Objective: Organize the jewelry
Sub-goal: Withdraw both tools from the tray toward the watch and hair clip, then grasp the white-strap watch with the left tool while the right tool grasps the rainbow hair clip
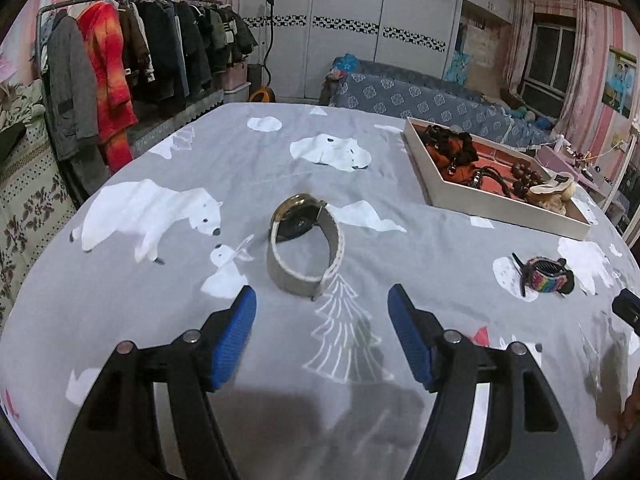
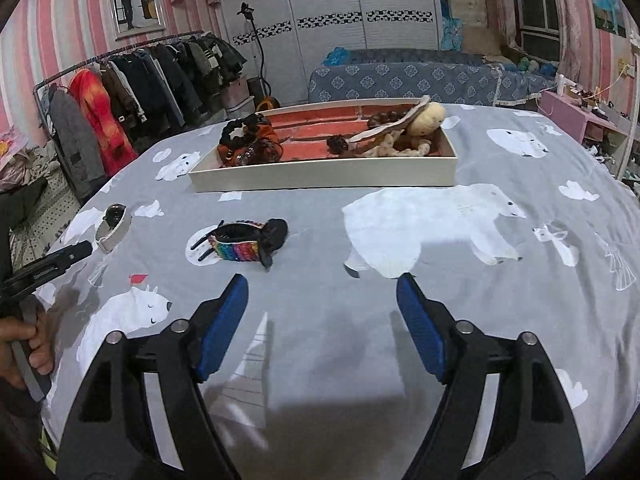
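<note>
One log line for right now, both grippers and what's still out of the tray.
left gripper: jaws open, empty, facing white-strap watch | right gripper: jaws open, empty | rainbow-beaded hair clip: on bedsheet | white tray: holds dark beads

Worktop point(image 1: 400, 200) draped in grey cloth printed with polar bears and fir trees, wristwatch point(image 1: 306, 240) with pale band lying near the middle, rainbow-striped hair claw point(image 1: 546, 276) well apart, white tray point(image 1: 500, 204) with red lining nearby

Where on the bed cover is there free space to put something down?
Free: the grey polar-bear cover right of the rainbow-striped hair clip, and between the clip and the white-strapped watch. Crowded: the white tray with red lining, mostly at its two ends.
</note>
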`<state>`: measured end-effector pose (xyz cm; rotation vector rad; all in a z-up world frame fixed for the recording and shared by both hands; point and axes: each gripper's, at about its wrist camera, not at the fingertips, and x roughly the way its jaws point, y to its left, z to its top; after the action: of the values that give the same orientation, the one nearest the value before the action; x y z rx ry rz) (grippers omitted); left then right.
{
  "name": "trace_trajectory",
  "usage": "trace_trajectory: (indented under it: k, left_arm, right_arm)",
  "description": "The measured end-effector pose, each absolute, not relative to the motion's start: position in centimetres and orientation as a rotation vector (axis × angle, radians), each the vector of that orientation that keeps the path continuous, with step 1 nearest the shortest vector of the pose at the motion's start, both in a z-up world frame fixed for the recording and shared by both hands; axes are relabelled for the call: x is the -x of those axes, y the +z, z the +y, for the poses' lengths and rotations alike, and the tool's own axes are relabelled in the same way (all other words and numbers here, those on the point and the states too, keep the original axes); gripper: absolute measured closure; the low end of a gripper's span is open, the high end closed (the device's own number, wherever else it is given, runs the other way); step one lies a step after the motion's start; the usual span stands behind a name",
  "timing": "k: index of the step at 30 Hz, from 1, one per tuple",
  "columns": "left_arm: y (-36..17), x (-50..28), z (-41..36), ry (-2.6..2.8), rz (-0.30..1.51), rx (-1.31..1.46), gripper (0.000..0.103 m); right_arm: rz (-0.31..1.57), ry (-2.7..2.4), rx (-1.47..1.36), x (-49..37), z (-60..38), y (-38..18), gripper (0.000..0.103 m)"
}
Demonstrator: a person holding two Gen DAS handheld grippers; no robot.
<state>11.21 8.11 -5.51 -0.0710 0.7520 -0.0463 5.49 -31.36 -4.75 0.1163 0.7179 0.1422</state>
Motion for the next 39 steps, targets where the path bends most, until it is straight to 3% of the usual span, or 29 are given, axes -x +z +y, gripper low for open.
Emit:
trace_trajectory:
  k: [11,19,24,32,39]
  left_arm:
    - [-6.8,-16.8,8.7,0.003,0.815,0.038,0.035]
    - [-7.7,-18.6,8.4,-0.037,0.852,0.036,0.039]
    - [-7.9,-18.8,8.6,-0.037,0.858,0.046,0.061]
    - [-7.8,-18.5,8.2,-0.057,0.840,0.025,0.074]
    - [-7.5,-18.1,7.6,-0.076,0.827,0.014,0.077]
  right_arm:
    - [0.747,0.171,-0.051,-8.3,-28.4,-4.8,0.024]
    - [0.829,0.158,-0.022,-11.0,-27.3,-6.5,0.055]
    - [0.848,0.167,-0.024,-11.8,-26.9,-7.0,0.071]
    - [0.875,0.205,-0.024,-12.5,-26.5,-7.5,0.097]
    - [0.835,0.239,-0.019,-12.1,-26.3,-6.9,0.099]
